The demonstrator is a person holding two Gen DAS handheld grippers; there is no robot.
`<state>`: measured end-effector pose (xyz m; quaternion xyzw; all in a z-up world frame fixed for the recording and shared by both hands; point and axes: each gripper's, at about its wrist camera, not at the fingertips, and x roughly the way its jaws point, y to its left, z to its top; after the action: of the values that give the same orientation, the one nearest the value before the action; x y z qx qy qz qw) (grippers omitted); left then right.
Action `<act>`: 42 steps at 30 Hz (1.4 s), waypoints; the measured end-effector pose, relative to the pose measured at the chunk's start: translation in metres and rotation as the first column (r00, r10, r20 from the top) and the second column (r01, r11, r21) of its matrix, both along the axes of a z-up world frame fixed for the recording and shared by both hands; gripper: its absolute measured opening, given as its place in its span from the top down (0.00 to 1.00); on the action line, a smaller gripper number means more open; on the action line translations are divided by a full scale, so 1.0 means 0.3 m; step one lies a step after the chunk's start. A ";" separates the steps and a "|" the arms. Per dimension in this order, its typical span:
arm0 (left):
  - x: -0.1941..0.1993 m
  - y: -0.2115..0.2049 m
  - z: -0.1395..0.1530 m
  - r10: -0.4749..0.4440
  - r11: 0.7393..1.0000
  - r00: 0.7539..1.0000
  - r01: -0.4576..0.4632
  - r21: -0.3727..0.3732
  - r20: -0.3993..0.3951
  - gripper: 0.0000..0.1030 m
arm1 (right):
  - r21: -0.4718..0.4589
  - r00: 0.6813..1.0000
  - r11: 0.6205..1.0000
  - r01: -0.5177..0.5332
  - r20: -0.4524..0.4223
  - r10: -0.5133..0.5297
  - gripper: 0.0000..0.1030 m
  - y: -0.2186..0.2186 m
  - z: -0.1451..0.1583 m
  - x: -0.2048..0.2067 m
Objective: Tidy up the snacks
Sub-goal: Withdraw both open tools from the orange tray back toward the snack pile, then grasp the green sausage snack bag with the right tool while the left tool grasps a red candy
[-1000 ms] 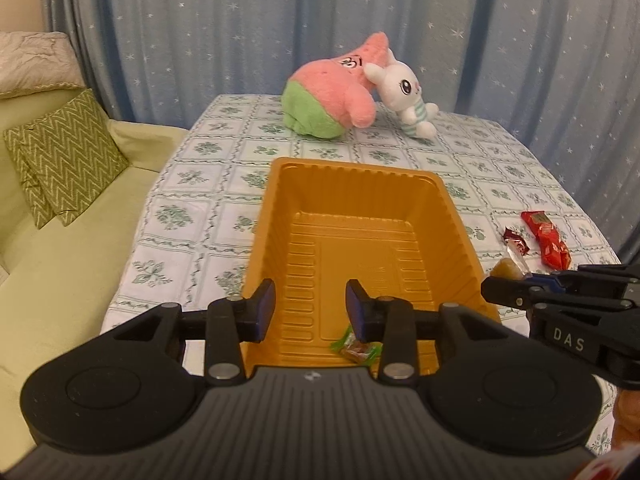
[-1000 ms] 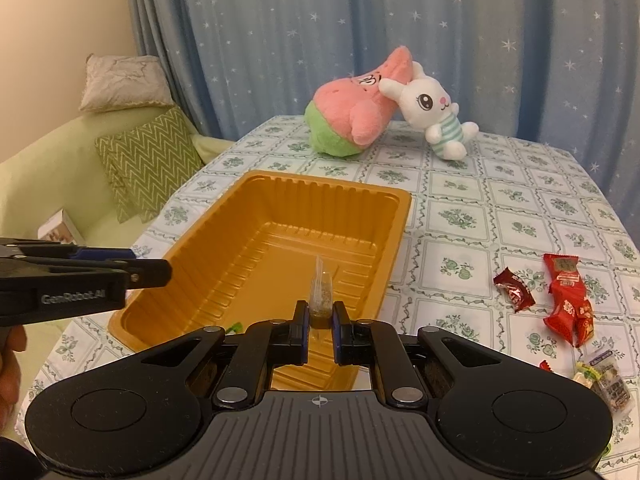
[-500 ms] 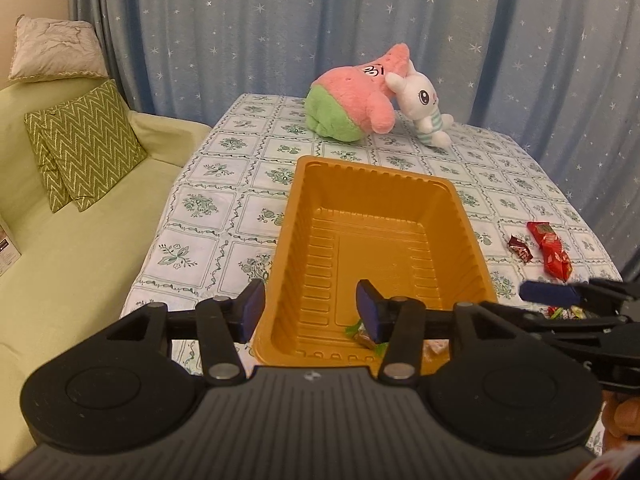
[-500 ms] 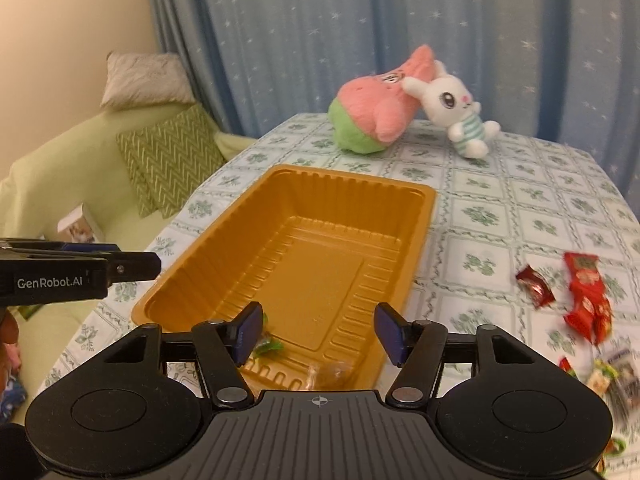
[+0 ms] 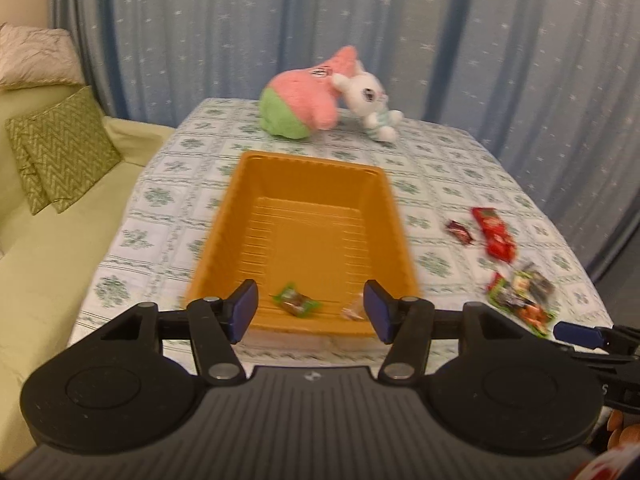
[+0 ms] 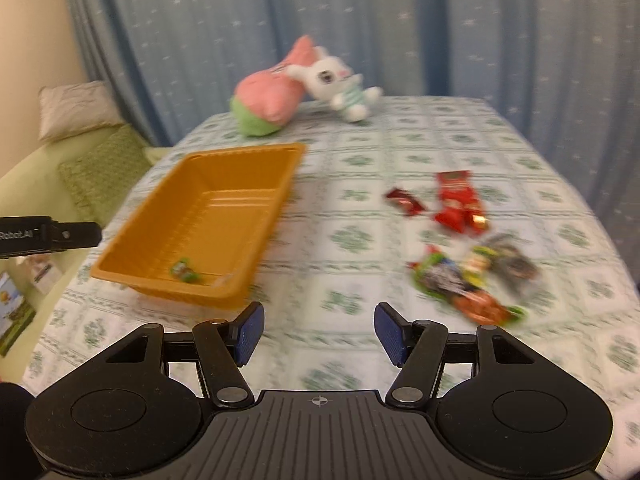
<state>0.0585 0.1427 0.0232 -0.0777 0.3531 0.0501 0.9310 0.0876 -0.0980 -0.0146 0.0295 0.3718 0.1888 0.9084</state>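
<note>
Two candies [image 5: 298, 305] lie at the near end of the orange tray [image 5: 304, 160]; more snacks [image 6: 464, 280] wait right of it.
Left hand-held gripper [image 5: 311, 311], jaws just opening, and right hand-held gripper [image 6: 319, 333] both stand wide, empty. Bare counter [image 6: 360, 152] between tray and snacks probably leaves room to reach.

The table [image 6: 360, 216], in a green-patterned cloth, carries an orange tray [image 6: 276, 196], loose snack packets [image 6: 460, 204] and two plush toys [image 6: 268, 100].
</note>
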 end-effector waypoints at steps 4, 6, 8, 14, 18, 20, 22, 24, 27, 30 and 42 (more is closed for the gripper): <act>-0.020 -0.108 0.009 -0.056 0.998 0.998 0.056 -0.011 0.006 0.39 | -0.011 0.996 0.996 0.084 0.019 -0.084 0.41 -0.116 0.013 -0.038; -0.020 -0.158 0.007 -0.090 0.996 0.996 0.090 -0.021 -0.003 0.39 | -0.025 0.994 0.994 0.106 0.026 -0.105 0.41 -0.168 0.020 -0.049; -0.019 -0.210 0.007 -0.116 0.993 0.993 0.116 -0.017 -0.006 0.38 | -0.026 0.991 0.991 0.132 0.036 -0.131 0.41 -0.216 0.026 -0.060; -0.010 -0.337 0.005 -0.173 0.985 0.985 0.173 -0.007 -0.012 0.35 | -0.013 0.980 0.981 0.196 0.049 -0.195 0.41 -0.329 0.036 -0.075; -0.002 -0.387 -0.004 -0.192 0.981 0.981 0.192 0.000 -0.023 0.34 | 0.001 0.979 0.980 0.199 0.053 -0.198 0.41 -0.370 0.027 -0.080; 0.004 -0.410 -0.012 -0.201 0.979 0.979 0.201 0.008 -0.032 0.34 | 0.000 0.981 0.982 0.187 0.056 -0.187 0.41 -0.377 0.018 -0.077; 0.011 -0.424 -0.020 -0.208 0.978 0.977 0.208 0.013 -0.041 0.33 | -0.004 0.983 0.984 0.176 0.059 -0.175 0.41 -0.380 0.009 -0.072; 0.021 -0.435 -0.030 -0.212 0.977 0.976 0.213 0.017 -0.047 0.33 | -0.012 0.985 0.987 0.160 0.063 -0.159 0.41 -0.380 -0.002 -0.061; 0.038 -0.447 -0.048 -0.215 0.976 0.975 0.217 0.018 -0.057 0.32 | -0.030 0.989 0.991 0.129 0.071 -0.127 0.41 -0.381 -0.019 -0.033; 0.062 -0.462 -0.067 -0.220 0.975 0.973 0.222 0.022 -0.067 0.31 | -0.053 0.994 0.994 0.091 0.073 -0.087 0.41 -0.378 -0.039 0.007; 0.195 -0.501 -0.172 -0.231 0.972 0.967 0.235 0.025 -0.109 0.29 | -0.173 0.990 0.978 -0.115 0.057 0.127 0.41 -0.309 -0.173 0.205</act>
<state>0.1170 -0.0077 -0.0284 -0.0152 0.4072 -0.0491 0.9119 0.1491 -0.1907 -0.0665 -0.0768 0.3566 0.2125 0.9065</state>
